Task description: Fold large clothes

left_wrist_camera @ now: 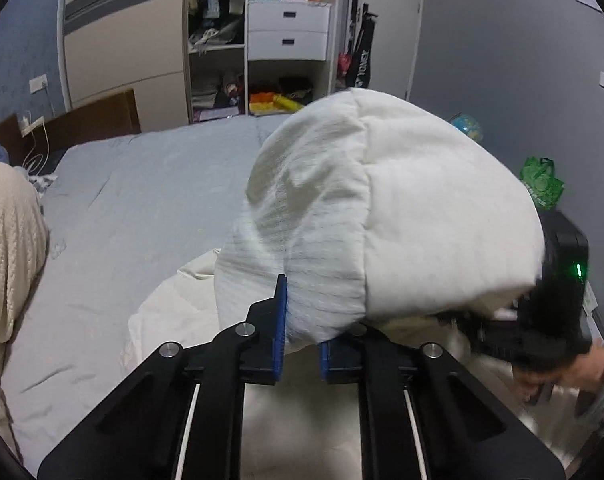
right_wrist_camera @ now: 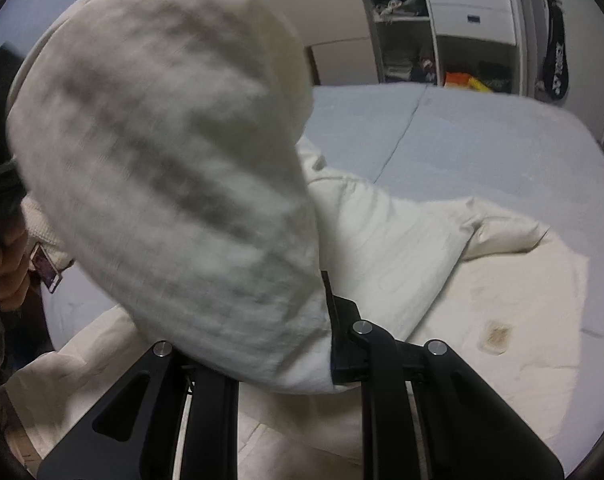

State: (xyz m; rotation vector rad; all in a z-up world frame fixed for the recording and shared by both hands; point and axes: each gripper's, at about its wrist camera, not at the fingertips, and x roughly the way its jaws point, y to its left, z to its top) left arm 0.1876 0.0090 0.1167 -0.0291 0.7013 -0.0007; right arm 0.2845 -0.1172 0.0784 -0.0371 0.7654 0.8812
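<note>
On the bed, which is covered with a pale blue sheet, lies a large cream-white padded garment, most of it spread flat across the near part of the mattress. A brownish stain shows on its flat part in the right wrist view. 2 parts of the garment are lifted off the bed, 1 in each gripper.

The left gripper is clamped on a white ribbed cuff, its blue pads pressed against the fabric from both sides; the padded sleeve bulges up and over to the right of it. The right gripper is closed on another bunched fold of the same cream fabric, which rises up and to the left and hides the left finger; this fold is blurred.

From the left wrist view the right gripper's black body with a green light shows at the right edge, held by a hand in a grey sleeve. From the right wrist view, fingers of the other hand appear at the left edge.

Beyond the bed stands an open wardrobe with 2 white drawers and folded clothes on shelves. A green bag sits by the grey wall.
</note>
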